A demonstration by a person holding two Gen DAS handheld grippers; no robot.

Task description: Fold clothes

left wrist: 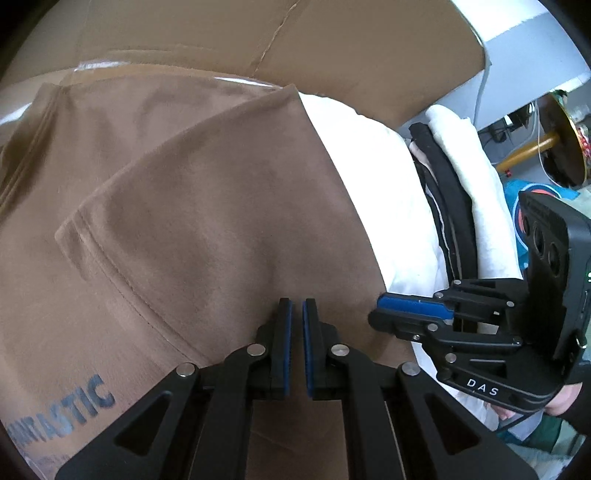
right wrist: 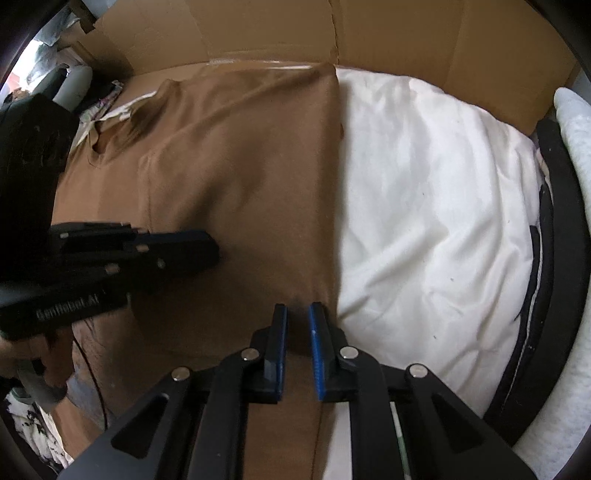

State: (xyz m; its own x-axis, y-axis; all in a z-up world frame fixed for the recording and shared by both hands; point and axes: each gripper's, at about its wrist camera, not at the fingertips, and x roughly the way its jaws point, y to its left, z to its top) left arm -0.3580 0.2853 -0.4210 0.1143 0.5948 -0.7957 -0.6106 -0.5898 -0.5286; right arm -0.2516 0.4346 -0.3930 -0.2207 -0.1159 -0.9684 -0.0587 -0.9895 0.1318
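A brown T-shirt (left wrist: 192, 206) with dark "FANTASTIC" lettering lies on cardboard, its right side folded over with a straight edge; it also shows in the right wrist view (right wrist: 236, 177). My left gripper (left wrist: 297, 306) is almost shut, its blue pads a narrow gap apart, its tips over the shirt's near edge with no cloth seen between them. My right gripper (right wrist: 297, 314) stands slightly open, its tips at the shirt's folded right edge, nothing seen between the pads. Each gripper shows in the other's view, the right (left wrist: 380, 310) and the left (right wrist: 210, 247).
A white garment (right wrist: 424, 206) lies right of the brown shirt. A black item (right wrist: 561, 240) and a white fluffy cloth (right wrist: 576, 122) lie beyond it. Cardboard (right wrist: 406, 33) covers the surface at the back. Clutter (left wrist: 546, 144) sits beyond the far right edge.
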